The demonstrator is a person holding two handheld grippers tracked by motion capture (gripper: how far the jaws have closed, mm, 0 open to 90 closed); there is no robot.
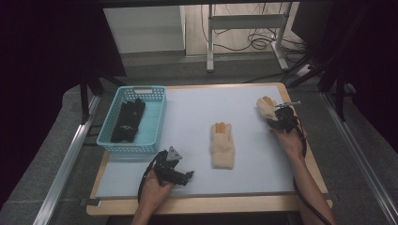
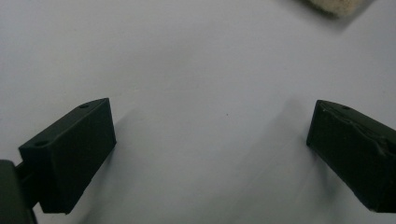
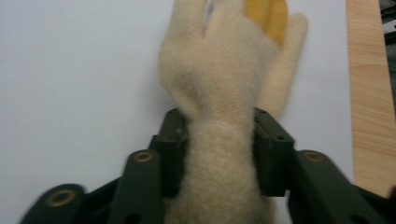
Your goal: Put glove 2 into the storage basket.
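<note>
Near the far right corner of the table, the right gripper point(image 1: 278, 118) has its jaws clamped on the cuff of a cream woolly glove point(image 3: 224, 93); in the right gripper view both black pads press into the fleece from either side, squeezing the wrist part narrow, while the glove's fingers, with a yellow patch at the tips, stretch away over the pale mat point(image 1: 253, 164). The wooden edge of the table point(image 3: 369, 93) runs just beside the glove on that side. No earlier frame bears on the jaws' motion, so only the grip itself can be told. A second cream glove point(image 1: 221, 145) lies flat near the middle of the mat, yellow-tipped fingers pointing to the far edge, well apart from the held one. Close to the near left corner, the left gripper point(image 1: 180, 177) rests low over the mat with its jaws spread wide and nothing between them; the left gripper view shows bare mat between the pads. At the far left corner stands a light blue basket point(image 1: 155, 126) with dark gloves point(image 1: 127, 121) inside. No writing or brand can be read anywhere.
</note>
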